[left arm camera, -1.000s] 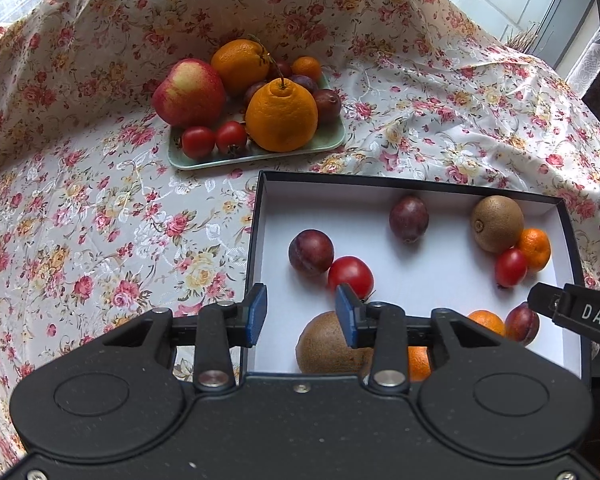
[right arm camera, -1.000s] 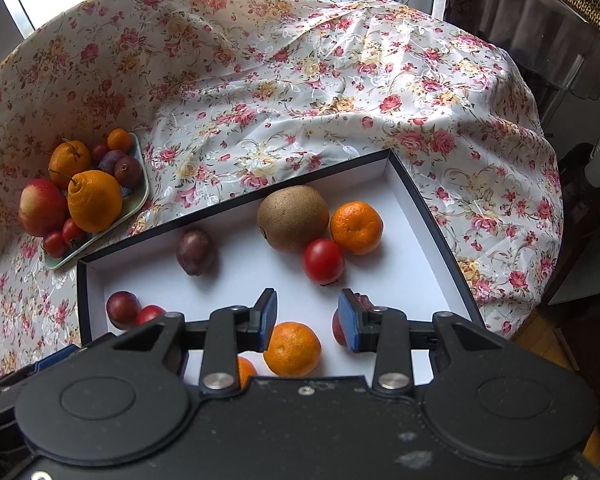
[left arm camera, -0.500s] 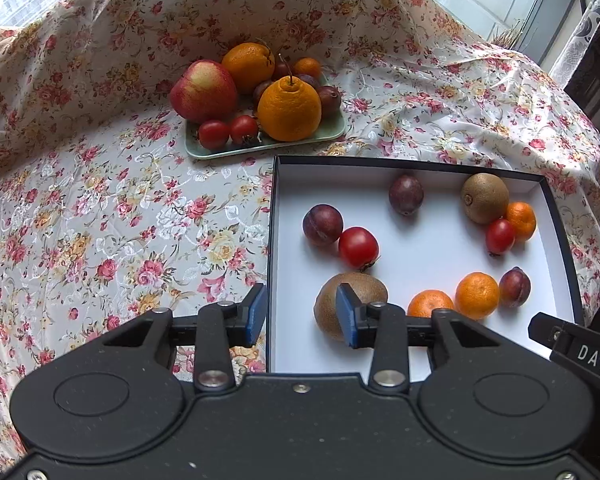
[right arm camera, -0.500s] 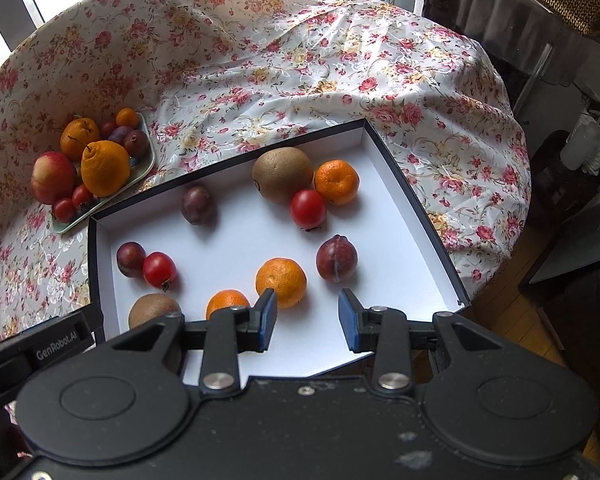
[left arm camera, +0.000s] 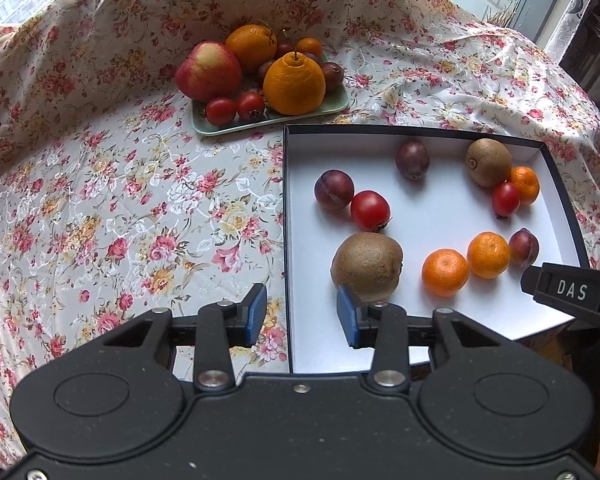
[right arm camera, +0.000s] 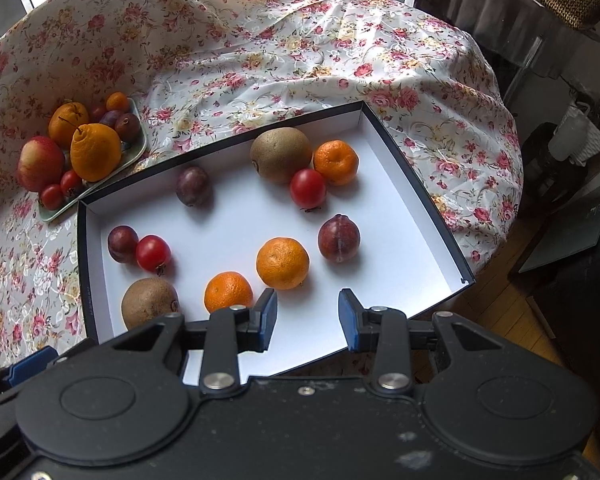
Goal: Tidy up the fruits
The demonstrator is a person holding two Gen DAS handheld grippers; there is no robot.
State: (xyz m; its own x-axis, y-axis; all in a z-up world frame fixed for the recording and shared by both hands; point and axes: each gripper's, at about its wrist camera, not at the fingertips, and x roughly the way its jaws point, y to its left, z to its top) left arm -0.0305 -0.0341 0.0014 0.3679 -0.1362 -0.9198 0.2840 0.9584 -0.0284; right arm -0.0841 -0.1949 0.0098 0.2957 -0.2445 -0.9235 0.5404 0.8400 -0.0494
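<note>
A white box with a dark rim (left arm camera: 286, 200) (right arm camera: 412, 184) lies on the floral table and holds several loose fruits: kiwis (left arm camera: 367, 265) (right arm camera: 281, 155), mandarins (left arm camera: 445, 272) (right arm camera: 283, 263), tomatoes (left arm camera: 370, 210) (right arm camera: 308, 188) and plums (left arm camera: 334, 190) (right arm camera: 339, 238). A green plate (left arm camera: 332, 106) (right arm camera: 138, 146) behind it carries an apple (left arm camera: 208, 71), big oranges (left arm camera: 294, 84) and small fruits. My left gripper (left arm camera: 301, 316) is open and empty over the box's left front edge. My right gripper (right arm camera: 307, 316) is open and empty above the box's front edge.
The floral cloth (left arm camera: 120, 208) covers the round table and rises at the back. The table edge drops off at the right to a wooden floor (right arm camera: 512, 304) with dark furniture (right arm camera: 572, 264). The right gripper's finger (left arm camera: 572, 292) shows in the left wrist view.
Both grippers have pulled back and up from the box, so more of the box and its fruits shows. Both stayed open. No fruit has moved.
</note>
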